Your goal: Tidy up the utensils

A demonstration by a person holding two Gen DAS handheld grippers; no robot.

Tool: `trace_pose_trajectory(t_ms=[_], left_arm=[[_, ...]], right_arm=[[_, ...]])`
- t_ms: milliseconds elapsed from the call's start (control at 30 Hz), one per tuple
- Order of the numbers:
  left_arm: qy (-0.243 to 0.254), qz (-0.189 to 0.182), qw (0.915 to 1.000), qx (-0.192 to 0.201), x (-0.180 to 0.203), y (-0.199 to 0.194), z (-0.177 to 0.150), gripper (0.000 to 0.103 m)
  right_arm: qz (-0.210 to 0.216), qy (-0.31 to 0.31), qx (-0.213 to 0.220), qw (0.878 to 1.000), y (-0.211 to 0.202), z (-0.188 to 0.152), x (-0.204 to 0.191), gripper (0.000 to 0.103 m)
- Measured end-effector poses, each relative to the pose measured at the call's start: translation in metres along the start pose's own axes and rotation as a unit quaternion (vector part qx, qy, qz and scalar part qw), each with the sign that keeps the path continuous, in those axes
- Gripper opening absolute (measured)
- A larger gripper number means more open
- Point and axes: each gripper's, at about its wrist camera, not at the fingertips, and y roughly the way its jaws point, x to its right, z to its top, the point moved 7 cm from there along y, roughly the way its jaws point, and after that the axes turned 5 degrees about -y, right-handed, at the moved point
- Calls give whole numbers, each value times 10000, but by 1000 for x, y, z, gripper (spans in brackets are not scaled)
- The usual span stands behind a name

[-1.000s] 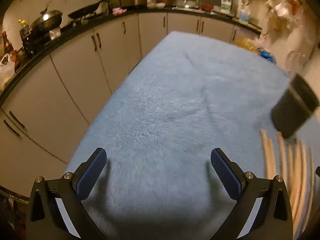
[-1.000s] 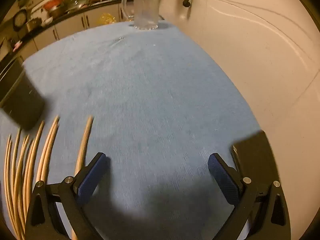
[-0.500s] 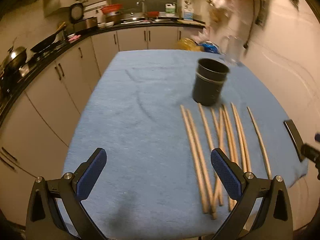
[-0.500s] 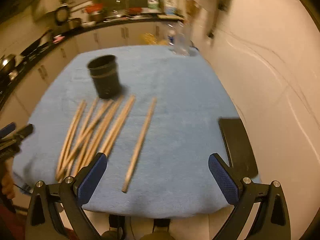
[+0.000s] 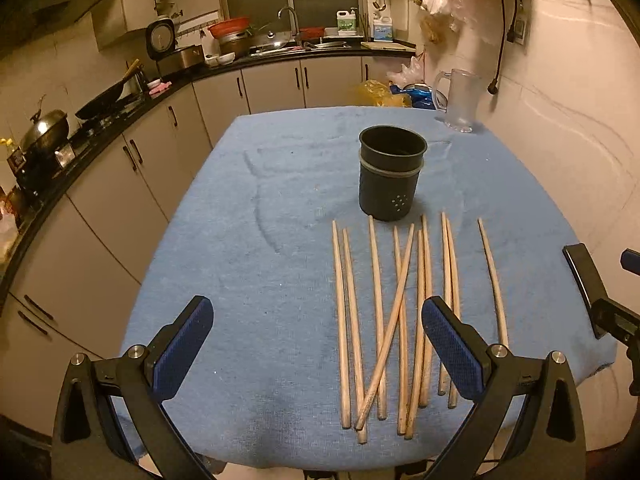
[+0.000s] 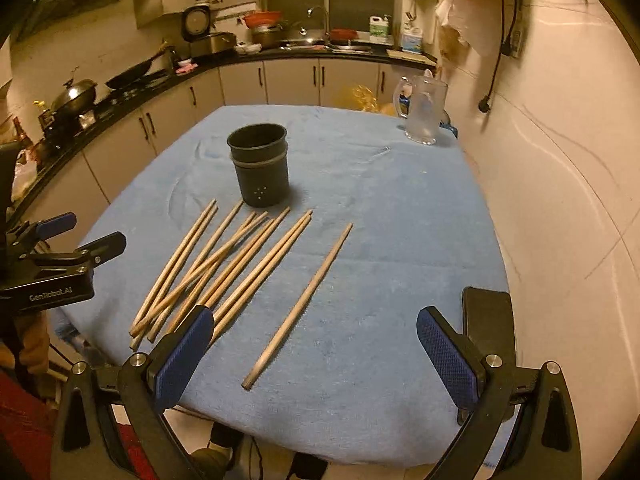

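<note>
Both the left gripper and right gripper are held wide and empty at the table's near edge. No wooden chopsticks are yet gathered; they lie before the black holder. 1 must be pinched next.

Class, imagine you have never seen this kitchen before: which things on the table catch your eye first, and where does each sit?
A row of long pale wooden chopsticks lies across the near half of the blue cloth-covered table, one crossing the others and one apart on the right. Just behind them a black round plastic holder stands upright. At the far right corner stands a clear glass mug.
</note>
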Motion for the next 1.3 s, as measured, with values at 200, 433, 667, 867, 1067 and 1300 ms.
trace_pose_trajectory(t_ms=[200,433,667,867,1067,1300], left_arm=[[74,109,9999,58,0,-6,0,103],[112,123,9998,81,-1,-9,0,103],[149,65,9998,132,0,-10,1,103],[166,10,9998,111,1,-9,-1,103],[168,-34,9998,89,0,-8,3,103],[196,-114,9997,108,1,-5,6,103]], right_arm=[[117,25,146,9998,-4,1,1,103],[137,58,182,9997,-8,2,-1,103],[102,62,214,9997,-11,3,-3,103],[89,66,202,9997,-11,2,-4,103],[55,77,150,9998,-13,1,-4,103],[0,106,125,9999,-11,3,-5,103]])
